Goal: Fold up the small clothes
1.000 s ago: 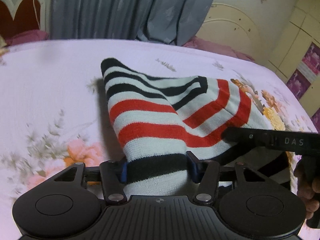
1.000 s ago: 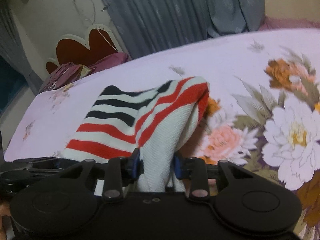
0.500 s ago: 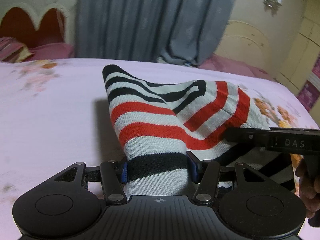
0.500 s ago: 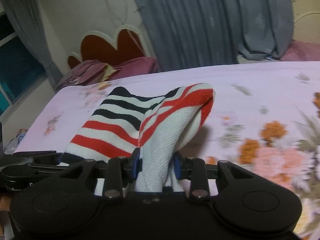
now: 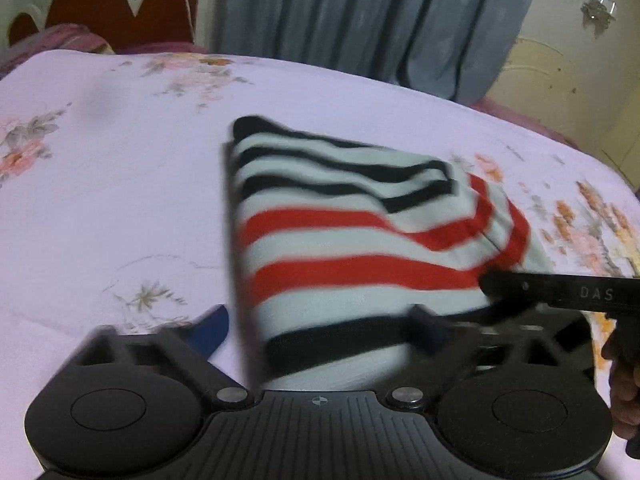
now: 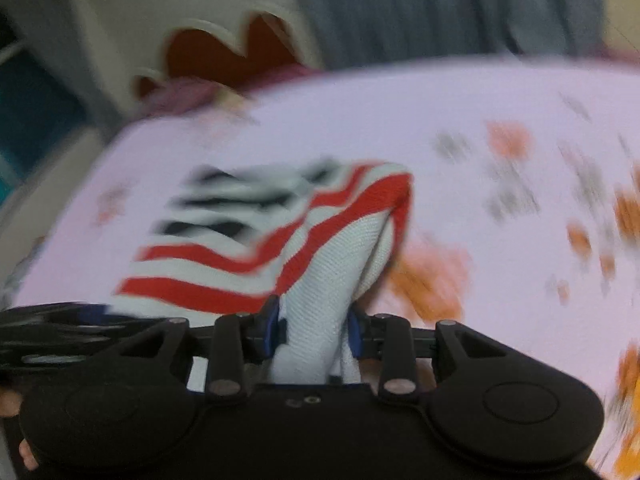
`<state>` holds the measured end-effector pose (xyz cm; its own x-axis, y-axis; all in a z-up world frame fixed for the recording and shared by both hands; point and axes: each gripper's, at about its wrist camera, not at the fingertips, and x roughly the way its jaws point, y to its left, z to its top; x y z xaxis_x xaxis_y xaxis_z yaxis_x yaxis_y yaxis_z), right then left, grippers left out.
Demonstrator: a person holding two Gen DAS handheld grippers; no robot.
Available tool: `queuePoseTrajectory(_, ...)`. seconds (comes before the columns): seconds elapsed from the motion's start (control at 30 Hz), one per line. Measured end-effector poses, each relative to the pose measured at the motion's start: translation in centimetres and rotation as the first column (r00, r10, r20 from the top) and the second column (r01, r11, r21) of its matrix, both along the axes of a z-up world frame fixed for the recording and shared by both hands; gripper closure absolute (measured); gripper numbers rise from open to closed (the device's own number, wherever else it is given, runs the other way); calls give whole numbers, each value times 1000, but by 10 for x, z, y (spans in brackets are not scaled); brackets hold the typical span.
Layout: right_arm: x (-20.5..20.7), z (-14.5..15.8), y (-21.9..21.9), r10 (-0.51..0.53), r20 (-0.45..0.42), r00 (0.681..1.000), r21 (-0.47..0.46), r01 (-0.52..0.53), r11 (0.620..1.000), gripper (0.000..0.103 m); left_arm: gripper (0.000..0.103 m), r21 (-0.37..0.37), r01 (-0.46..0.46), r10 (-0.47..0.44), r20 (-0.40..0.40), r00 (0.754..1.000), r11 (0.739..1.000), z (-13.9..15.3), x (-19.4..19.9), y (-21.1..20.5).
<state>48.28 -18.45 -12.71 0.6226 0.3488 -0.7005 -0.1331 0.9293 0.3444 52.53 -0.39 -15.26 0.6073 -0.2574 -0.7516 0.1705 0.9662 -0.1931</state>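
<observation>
A small knitted garment (image 5: 352, 240) with white, red and black stripes lies folded on the pink floral bed sheet (image 5: 112, 184). My left gripper (image 5: 320, 332) is open; its near edge lies between the spread fingers, and the left blue pad (image 5: 212, 330) stands clear of the cloth. My right gripper (image 6: 314, 330) is shut on the garment's (image 6: 320, 248) white edge. The right gripper's black body (image 5: 560, 292) shows at the right of the left wrist view. The right wrist view is blurred.
A bed headboard (image 5: 108, 8) with red panels and pink pillows stands at the back left. Grey curtains (image 5: 360, 20) hang behind the bed. A cream wardrobe (image 5: 560, 92) is at the back right.
My left gripper has opened and let go of the garment's edge. Both views have tilted down toward the bed, and the garment now lies lower and flatter.
</observation>
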Motion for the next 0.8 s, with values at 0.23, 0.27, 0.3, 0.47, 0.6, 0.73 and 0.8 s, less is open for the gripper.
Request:
queuePoseTrajectory(0.23,-2,-8,-19,-49,-12,999,54,49,997,62,8,-45,4,-4,2,1000,999,-2,0,7)
queuePoseTrajectory(0.27,-1,-5,-22,-48,-22,999,57,49,997,55,8,-35,7,-6,20,1000,999,3,-1,9)
queuePoseTrajectory(0.3,-2,1,-25,-55,-15,998,42,56,998,50,8,-19,1,0,57,998,1000,11,-5,12)
queuePoseTrajectory(0.47,-4,32,-44,-135,140,981,-9,138,990,80,28,-69,-2,16,204,979,998,47,6,25)
queuePoseTrajectory(0.6,34,32,-44,-53,144,988,-42,60,997,84,33,-49,100,-92,139,986,994,38,52,11)
queuePoseTrajectory(0.73,71,8,-41,-19,73,997,-136,28,990,89,34,36,122,-123,34,992,992,5,77,-3)
queuePoseTrajectory(0.8,78,-8,-44,-19,20,1000,-193,22,981,97,34,46,136,-138,43,989,990,-2,74,-1)
